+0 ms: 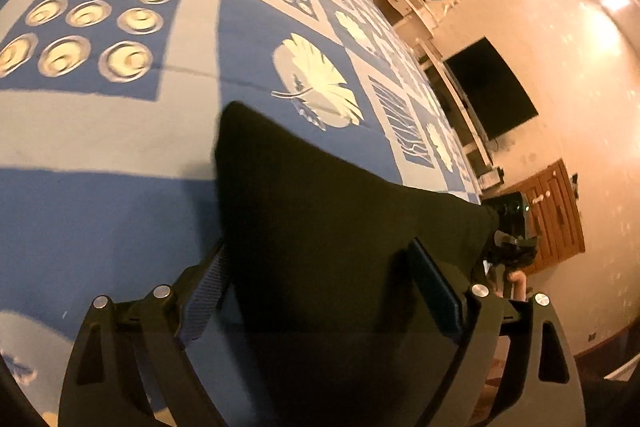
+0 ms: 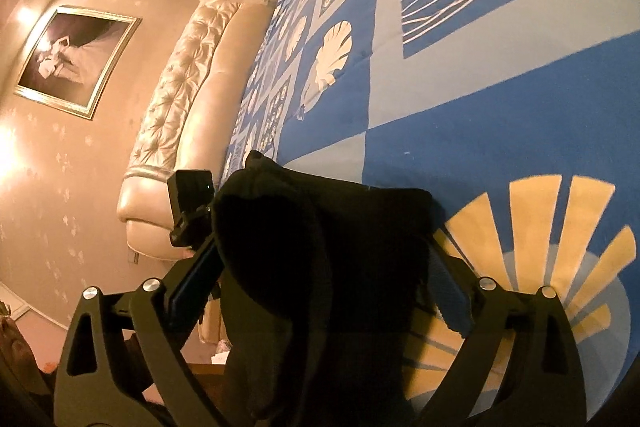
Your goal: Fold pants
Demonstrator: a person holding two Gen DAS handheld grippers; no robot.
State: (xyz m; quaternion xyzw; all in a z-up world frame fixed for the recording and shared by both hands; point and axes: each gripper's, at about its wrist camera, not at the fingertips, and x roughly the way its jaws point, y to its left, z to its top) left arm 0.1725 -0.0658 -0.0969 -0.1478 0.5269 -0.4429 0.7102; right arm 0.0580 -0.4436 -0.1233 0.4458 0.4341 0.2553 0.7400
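My left tongs and right tongs stand spread, 2 fingers apiece, with the black pants draped between them, held above the blue patterned bedspread.

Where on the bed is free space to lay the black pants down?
Free: the plain blue and grey bedspread between the pants and the ring-pattern square, and the blue stretch above the yellow fan print. Crowded: only around each tool, left and right, where cloth bunches.
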